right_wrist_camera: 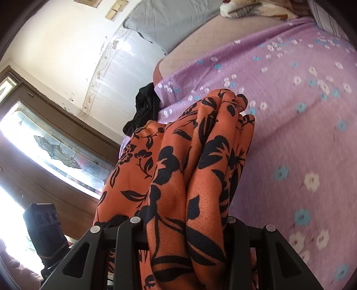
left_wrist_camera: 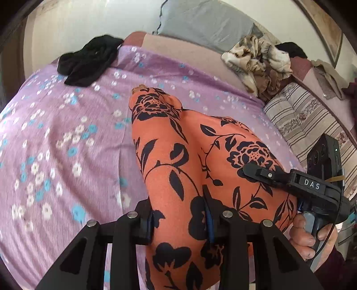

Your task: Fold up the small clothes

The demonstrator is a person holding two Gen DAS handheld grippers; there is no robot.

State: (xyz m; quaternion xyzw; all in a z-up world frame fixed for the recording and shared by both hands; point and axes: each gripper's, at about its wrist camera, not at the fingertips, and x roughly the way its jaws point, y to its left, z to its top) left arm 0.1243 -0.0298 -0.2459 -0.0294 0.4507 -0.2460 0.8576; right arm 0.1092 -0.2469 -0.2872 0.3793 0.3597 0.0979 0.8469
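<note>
Left wrist view: the left gripper (left_wrist_camera: pixel 180 219) has its jaws clenched on a fold of the orange garment (left_wrist_camera: pixel 178 156), which is printed with black flowers and leaves. The cloth rises between the two blue-lined fingers (left_wrist_camera: pixel 209 219) and stretches forward over the bed. The garment's far end lies on the purple bedsheet (left_wrist_camera: pixel 67 133), which is patterned with small white and blue flowers.

At the right edge of this view, the right gripper (left_wrist_camera: pixel 250 170) reaches in with its tip against the same garment; a hand (left_wrist_camera: pixel 312 232) grips its handle.

Right wrist view: the right gripper (right_wrist_camera: pixel 185 225) has its jaws clenched on several bunched layers of the orange garment (right_wrist_camera: pixel 200 156). The layers stand up in thick folds between the fingers and hide the finger pads. At the lower left of this view, the body of the left gripper (right_wrist_camera: pixel 44 229) is visible beside the garment.

Other items on the bed:
- A black garment (left_wrist_camera: pixel 89 60) lies crumpled at the far left edge of the bedsheet.
- A grey pillow (left_wrist_camera: pixel 200 20) rests at the head of the bed.
- A heap of cream and brown clothes (left_wrist_camera: pixel 261 60) lies to the far right.
- A striped cushion (left_wrist_camera: pixel 301 116) lies beside that heap.

No container is visible in either view.
</note>
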